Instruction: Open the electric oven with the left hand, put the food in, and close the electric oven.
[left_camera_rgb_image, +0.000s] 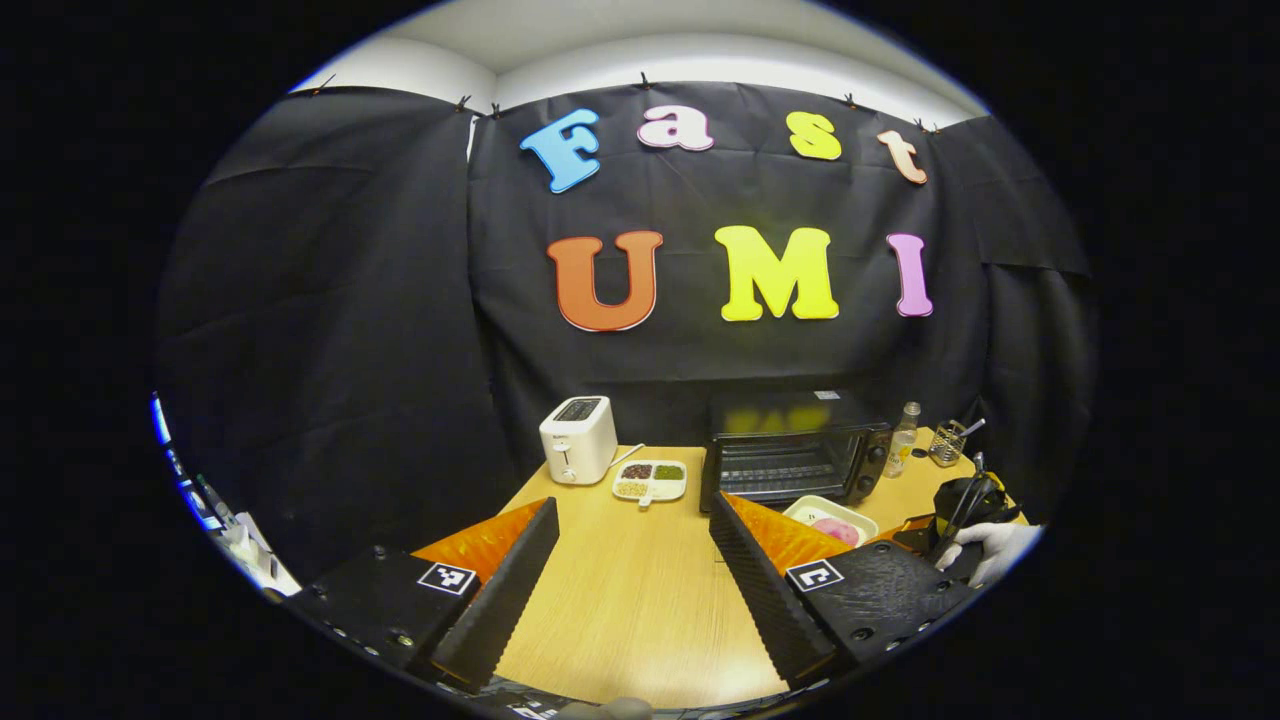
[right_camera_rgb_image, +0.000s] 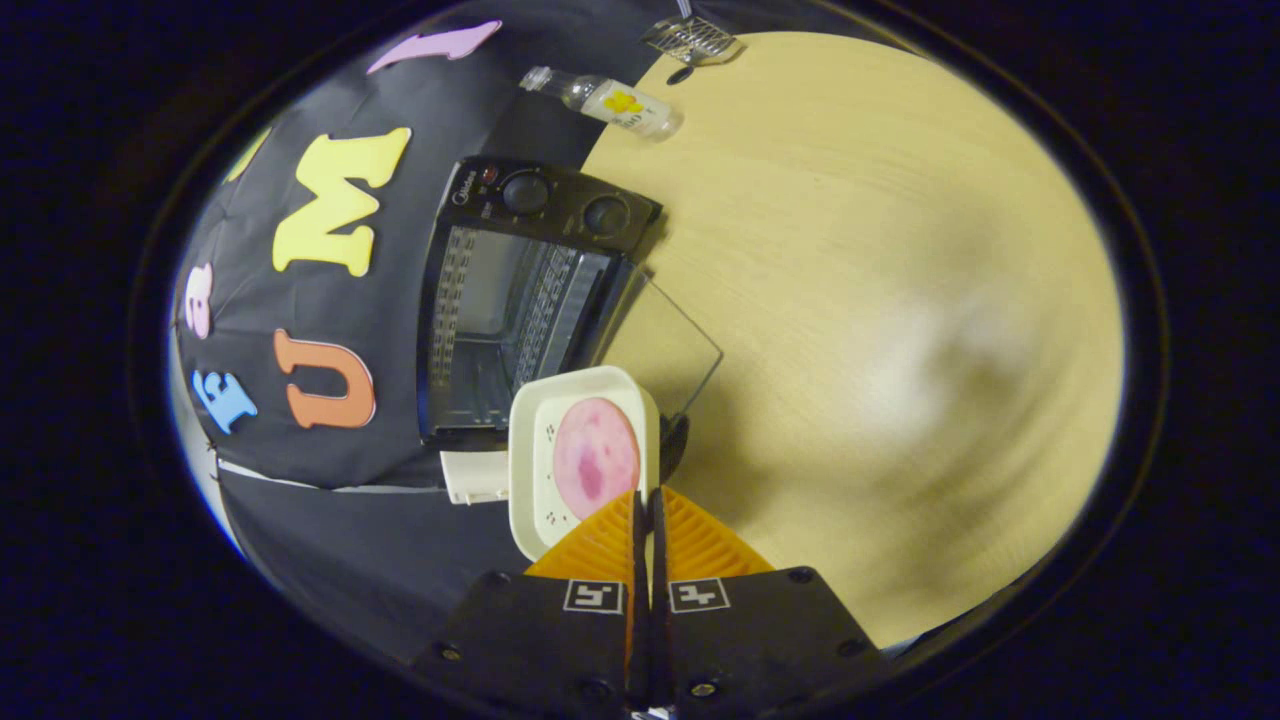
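Right hand-held gripper (right_camera_rgb_image: 647, 500) pinches the rim of the white rectangular tray (right_camera_rgb_image: 580, 455) with pink food, just before the black electric oven (right_camera_rgb_image: 510, 300), door down on the wooden desk (right_camera_rgb_image: 850, 300). Left hand-held gripper (left_camera_rgb_image: 633, 535) spread wide, nearer.

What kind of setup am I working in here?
Likely a mock kitchen counter in a cloth-walled booth: a wooden table carrying a toaster, an electric oven and a divided snack dish.

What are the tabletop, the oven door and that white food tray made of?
Tabletop: pale wood or wood-look laminate, matte, with faint grain lines. Oven door: clear glass, since the table shows through it. Food tray: probably glazed ceramic or plastic; smooth white with rounded rim, hard to tell which.
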